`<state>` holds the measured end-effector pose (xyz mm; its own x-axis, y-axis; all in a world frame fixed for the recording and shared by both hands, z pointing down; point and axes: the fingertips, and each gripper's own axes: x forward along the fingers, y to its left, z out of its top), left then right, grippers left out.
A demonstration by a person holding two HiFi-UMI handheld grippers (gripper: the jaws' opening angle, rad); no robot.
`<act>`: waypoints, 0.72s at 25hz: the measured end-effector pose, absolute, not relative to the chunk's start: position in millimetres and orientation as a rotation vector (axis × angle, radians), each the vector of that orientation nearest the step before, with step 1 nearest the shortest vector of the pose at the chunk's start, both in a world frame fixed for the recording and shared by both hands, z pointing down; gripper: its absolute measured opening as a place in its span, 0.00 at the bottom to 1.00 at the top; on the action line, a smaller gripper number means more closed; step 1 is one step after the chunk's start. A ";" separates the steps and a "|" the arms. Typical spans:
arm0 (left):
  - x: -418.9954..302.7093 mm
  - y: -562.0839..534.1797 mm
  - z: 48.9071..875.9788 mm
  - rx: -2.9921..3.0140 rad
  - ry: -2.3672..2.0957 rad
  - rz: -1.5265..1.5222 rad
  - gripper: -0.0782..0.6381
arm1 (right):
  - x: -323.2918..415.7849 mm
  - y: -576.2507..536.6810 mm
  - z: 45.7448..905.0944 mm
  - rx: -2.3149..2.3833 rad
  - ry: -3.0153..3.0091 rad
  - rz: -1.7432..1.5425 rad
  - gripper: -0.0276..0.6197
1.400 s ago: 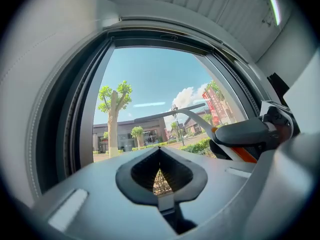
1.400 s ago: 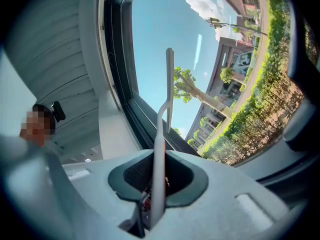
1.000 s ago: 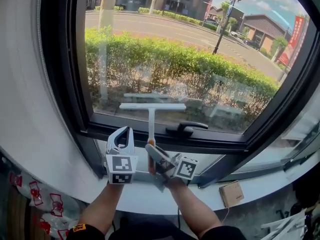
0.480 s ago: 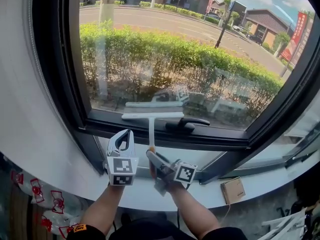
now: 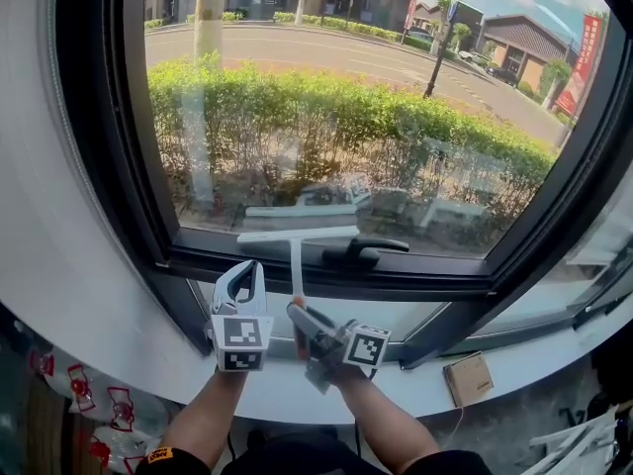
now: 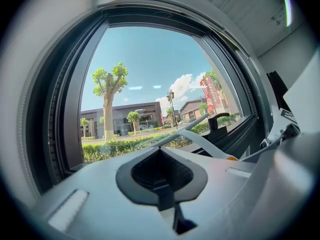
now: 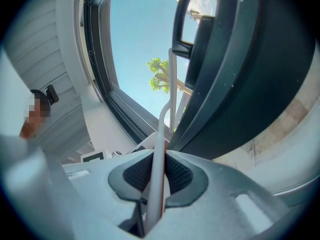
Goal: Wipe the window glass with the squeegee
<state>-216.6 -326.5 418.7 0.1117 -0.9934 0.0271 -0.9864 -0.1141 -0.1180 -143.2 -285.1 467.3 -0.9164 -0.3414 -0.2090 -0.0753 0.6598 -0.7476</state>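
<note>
Wiping step, judged near the bottom of a pass: the right gripper was clamped on the handle of the squeegee, whose blade lay low on the window glass, beside the window handle. The left gripper, jaws together and empty, was held just beside it. The next move probably called for lifting the blade and resetting it higher on the pane.

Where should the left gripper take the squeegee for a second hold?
On the bare white shaft of the squeegee, above the right gripper, which clamps its lower end. Come from the left, opening the left gripper first, since it is shut. The shaft stands upright and thin, and the window handle crowds the right side.
</note>
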 end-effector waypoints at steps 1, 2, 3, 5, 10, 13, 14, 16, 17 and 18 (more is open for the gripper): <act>-214.1 -326.9 415.3 -2.283 2.035 -0.150 0.13 | -140.5 -285.2 462.6 -0.327 2.543 -1.112 0.12; -211.2 -327.6 411.6 -2.276 2.024 -0.148 0.13 | -137.3 -285.6 457.0 -0.324 2.543 -1.095 0.12; -207.5 -328.3 407.4 -2.270 2.013 -0.143 0.13 | -134.1 -285.7 450.0 -0.314 2.541 -1.077 0.12; -198.6 -330.0 396.3 -2.263 1.986 -0.129 0.13 | -126.2 -287.2 432.7 -0.298 2.543 -1.026 0.12; -174.5 -335.5 355.3 -2.199 1.904 -0.080 0.13 | -101.7 -293.5 373.9 -0.241 2.566 -0.850 0.12; -159.4 -339.3 327.4 -2.167 1.872 -0.039 0.13 | -86.6 -297.0 336.0 -0.196 2.580 -0.748 0.12; -153.8 -340.3 318.0 -2.161 1.859 -0.022 0.13 | -80.9 -298.6 324.2 -0.187 2.582 -0.718 0.12; -142.1 -340.9 299.6 -2.149 1.832 0.011 0.13 | -68.0 -303.2 302.8 -0.181 2.581 -0.662 0.12; -136.3 -340.9 291.2 -2.141 1.820 0.023 0.13 | -61.5 -305.3 293.0 -0.175 2.578 -0.638 0.12; -130.8 -341.1 283.8 -2.131 1.811 0.032 0.13 | -54.9 -308.0 284.5 -0.172 2.575 -0.615 0.12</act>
